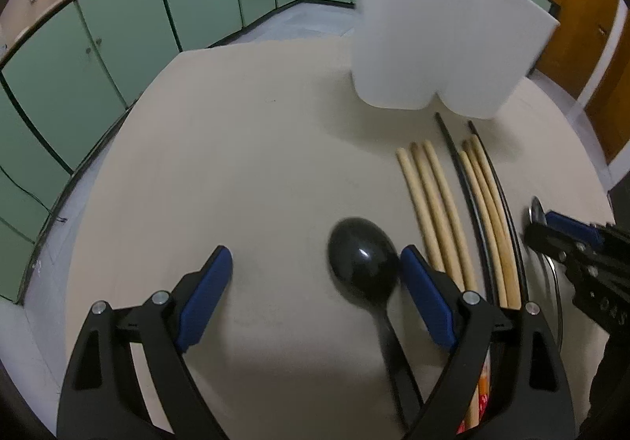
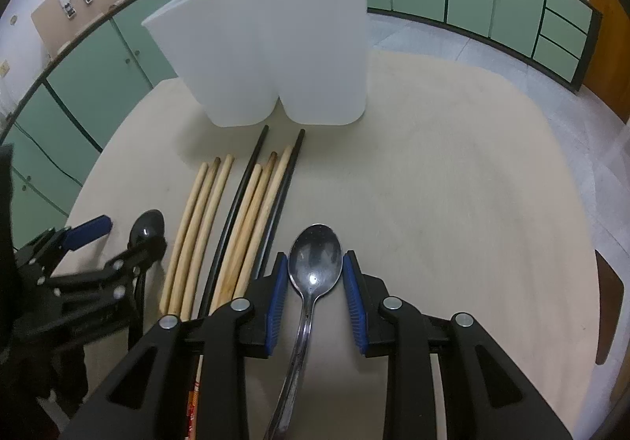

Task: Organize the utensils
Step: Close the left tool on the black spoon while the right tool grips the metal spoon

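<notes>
A black plastic spoon (image 1: 364,263) lies on the beige table, bowl up, between my left gripper's (image 1: 315,259) open fingers, close to the right pad (image 1: 427,298). It also shows in the right wrist view (image 2: 146,226). A metal spoon (image 2: 314,261) lies between my right gripper's (image 2: 313,263) fingers, which stand narrowly apart on either side of its bowl; I cannot tell if the pads touch it. Wooden chopsticks (image 1: 437,204) (image 2: 201,219) and black chopsticks (image 2: 242,196) lie side by side between the spoons. A white two-compartment holder (image 1: 437,34) (image 2: 275,42) stands behind them.
The round beige table (image 2: 453,184) drops off to a tiled floor, with green cabinets (image 1: 118,34) around the room. A brown chair back (image 2: 608,302) shows at the right table edge. Orange doors (image 1: 582,19) stand at the far right.
</notes>
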`<state>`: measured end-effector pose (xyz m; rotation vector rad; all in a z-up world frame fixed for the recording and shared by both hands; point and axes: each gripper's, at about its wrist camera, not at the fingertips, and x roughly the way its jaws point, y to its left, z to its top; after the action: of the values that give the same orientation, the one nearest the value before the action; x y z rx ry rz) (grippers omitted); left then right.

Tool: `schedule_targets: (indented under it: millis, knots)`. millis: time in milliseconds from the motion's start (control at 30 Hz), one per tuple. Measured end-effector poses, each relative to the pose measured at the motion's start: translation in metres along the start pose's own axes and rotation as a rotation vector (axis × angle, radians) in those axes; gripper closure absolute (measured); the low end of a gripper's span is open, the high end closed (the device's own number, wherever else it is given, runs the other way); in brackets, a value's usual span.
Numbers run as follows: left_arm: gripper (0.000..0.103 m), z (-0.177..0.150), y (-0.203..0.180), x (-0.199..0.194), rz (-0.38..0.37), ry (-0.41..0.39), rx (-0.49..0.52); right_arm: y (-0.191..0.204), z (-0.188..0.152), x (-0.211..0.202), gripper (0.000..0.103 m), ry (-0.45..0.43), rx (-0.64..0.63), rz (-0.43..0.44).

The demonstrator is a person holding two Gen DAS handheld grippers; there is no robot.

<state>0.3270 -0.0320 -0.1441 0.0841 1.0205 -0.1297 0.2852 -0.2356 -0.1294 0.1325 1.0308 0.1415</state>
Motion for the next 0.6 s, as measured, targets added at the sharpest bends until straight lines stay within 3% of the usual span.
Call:
schedule_targets:
  millis: [200,367,433,500,600]
  knots:
    - [0.035,0.005,-0.008,-0.003,-0.027,0.003,0.026,0.001,0.003,0.003,0.074,0.012,-0.012,-0.011]
    - [0.037,0.009,-0.016,-0.005,-0.054,0.023,0.022,0.003,0.006,0.003,0.074,0.035,-0.018,-0.017]
    - [0.045,0.011,-0.018,-0.004,-0.065,0.017,0.024,0.006,0.007,0.005,0.075,0.04,-0.032,-0.023]
    - [0.061,0.015,-0.019,-0.005,-0.097,0.013,0.014,0.008,0.008,0.006,0.075,0.043,-0.044,-0.026]
    - [0.069,0.013,-0.019,-0.007,-0.186,0.013,-0.017,0.006,0.006,0.006,0.076,0.039,-0.034,-0.01]
